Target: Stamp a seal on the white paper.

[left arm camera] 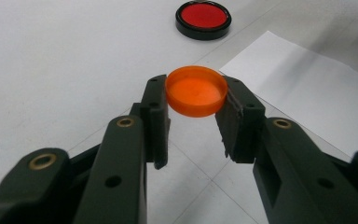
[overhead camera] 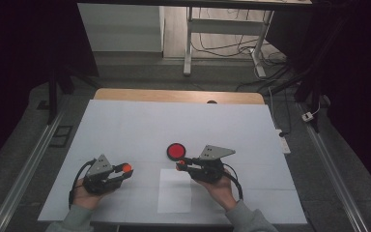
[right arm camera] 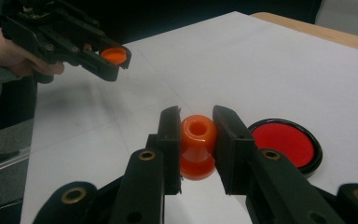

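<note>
Left gripper (left arm camera: 196,109) clamps orange cap (left arm camera: 196,90) near table's (overhead camera: 125,125) front-left corner; right gripper (right arm camera: 196,133) clamps orange bottle (right arm camera: 197,145) beside red disc (right arm camera: 284,142), mid-table.

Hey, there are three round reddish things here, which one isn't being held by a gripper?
The red disc with the black rim, lying flat on the table. The orange cap sits in the left gripper, and the orange bottle in the right gripper.

Orange cap (left arm camera: 196,91), orange bottle (right arm camera: 197,144), red disc w/ black rim (overhead camera: 176,151), white sheet (overhead camera: 174,190), black claws.
</note>
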Demonstrator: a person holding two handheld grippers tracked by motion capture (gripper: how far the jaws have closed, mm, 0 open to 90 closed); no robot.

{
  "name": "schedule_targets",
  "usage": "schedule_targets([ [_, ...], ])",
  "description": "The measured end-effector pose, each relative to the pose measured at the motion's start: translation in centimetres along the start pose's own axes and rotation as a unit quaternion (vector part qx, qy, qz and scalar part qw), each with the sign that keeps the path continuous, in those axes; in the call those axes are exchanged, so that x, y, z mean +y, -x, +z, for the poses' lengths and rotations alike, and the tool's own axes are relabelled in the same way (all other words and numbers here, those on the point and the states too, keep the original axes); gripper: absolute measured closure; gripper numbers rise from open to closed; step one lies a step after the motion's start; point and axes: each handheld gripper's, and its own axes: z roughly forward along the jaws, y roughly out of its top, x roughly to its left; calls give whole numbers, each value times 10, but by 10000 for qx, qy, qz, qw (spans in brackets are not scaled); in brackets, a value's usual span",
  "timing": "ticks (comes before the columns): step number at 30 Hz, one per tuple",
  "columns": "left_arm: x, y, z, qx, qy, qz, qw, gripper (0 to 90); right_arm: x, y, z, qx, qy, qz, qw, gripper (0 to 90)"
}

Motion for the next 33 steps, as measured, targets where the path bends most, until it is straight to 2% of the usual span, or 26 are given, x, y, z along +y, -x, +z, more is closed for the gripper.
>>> schedule_targets([
  [13,0,0,1,8,-10,4,10000,648,-3,-6,4,93,-89,-87,9999,720],
  [23,0,0,0,-2,-2,2,10000,648,-7,-12,12,182,-309,-173,9992,721],
  [33,0,0,0,-5,-4,-8,10000,648,-16,-17,12,175,-510,-217,9983,721],
])
